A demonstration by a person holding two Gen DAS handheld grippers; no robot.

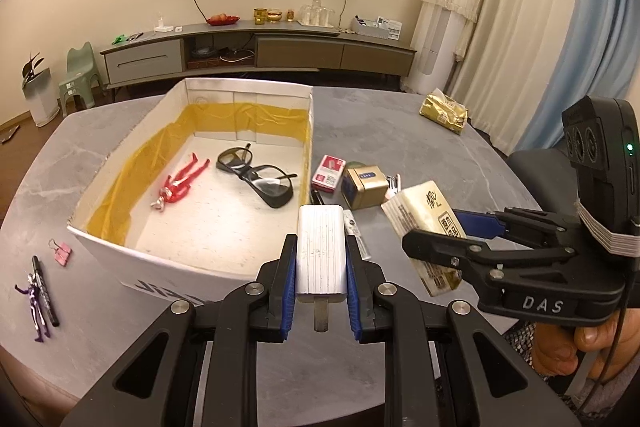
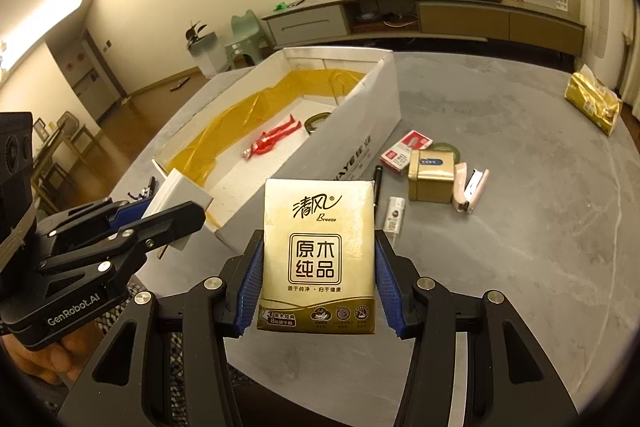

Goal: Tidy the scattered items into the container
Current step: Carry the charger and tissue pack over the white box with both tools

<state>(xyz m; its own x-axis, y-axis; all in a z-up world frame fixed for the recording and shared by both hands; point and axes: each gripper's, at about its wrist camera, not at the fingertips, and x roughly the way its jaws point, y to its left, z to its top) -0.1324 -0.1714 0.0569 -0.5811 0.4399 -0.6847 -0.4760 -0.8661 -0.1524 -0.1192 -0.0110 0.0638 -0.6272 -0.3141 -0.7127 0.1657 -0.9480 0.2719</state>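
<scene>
The left claw [image 1: 321,263] was clamped on a white ribbed power bank [image 1: 321,251], held above the near wall of the white box [image 1: 176,267] at the bench's [image 1: 400,131] centre, where a red figure [image 1: 180,183] and black glasses [image 1: 258,175] already lay. The right claw [image 2: 318,283] gripped a gold tissue pack [image 2: 319,255] from both sides, raised over the bench at five o'clock of the box. At three o'clock of the box lay a red card box [image 1: 328,173], a gold tin [image 1: 364,187], a pink stapler [image 2: 471,187] and a second gold pack [image 1: 443,111] farther off; at eight o'clock lay a purple figure [image 1: 35,303], a black marker [image 1: 45,291] and a pink clip [image 1: 60,251].
</scene>
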